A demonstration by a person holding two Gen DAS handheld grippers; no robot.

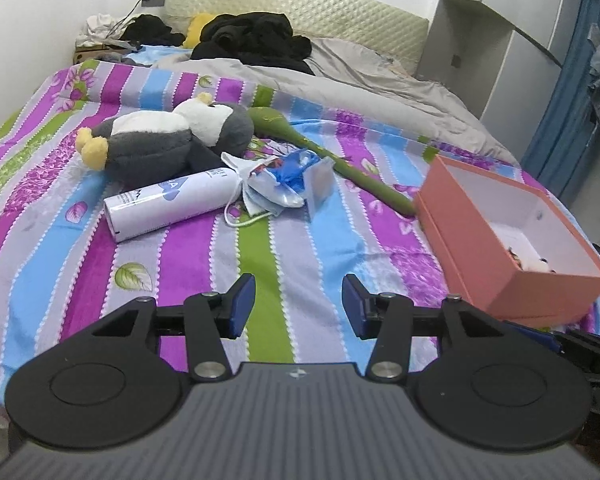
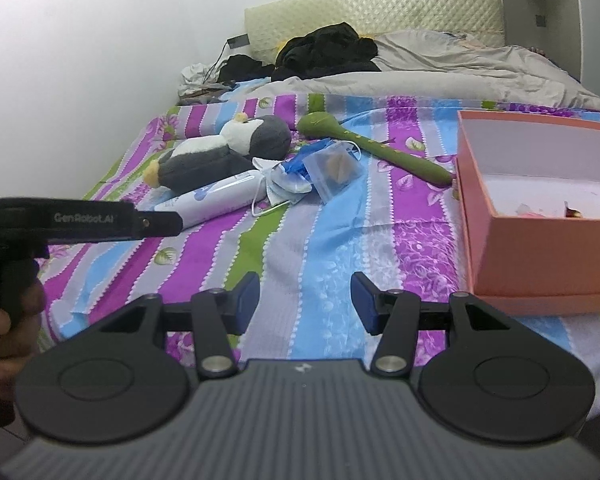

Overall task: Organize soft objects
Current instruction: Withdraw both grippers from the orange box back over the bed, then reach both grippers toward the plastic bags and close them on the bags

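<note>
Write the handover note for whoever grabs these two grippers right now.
Left gripper: open, empty, hovering over the striped bedspread.
Right gripper: open, empty, also above the bedspread.
Pile mid-bed: penguin plush, white tube beside it, face masks, a small clear bag, a green plush snake running toward the box.
Orange box: open, on the bed's right side, a few small items inside that I cannot identify.
Done: apparently little. Left: likely moving the soft things into the box.
</note>
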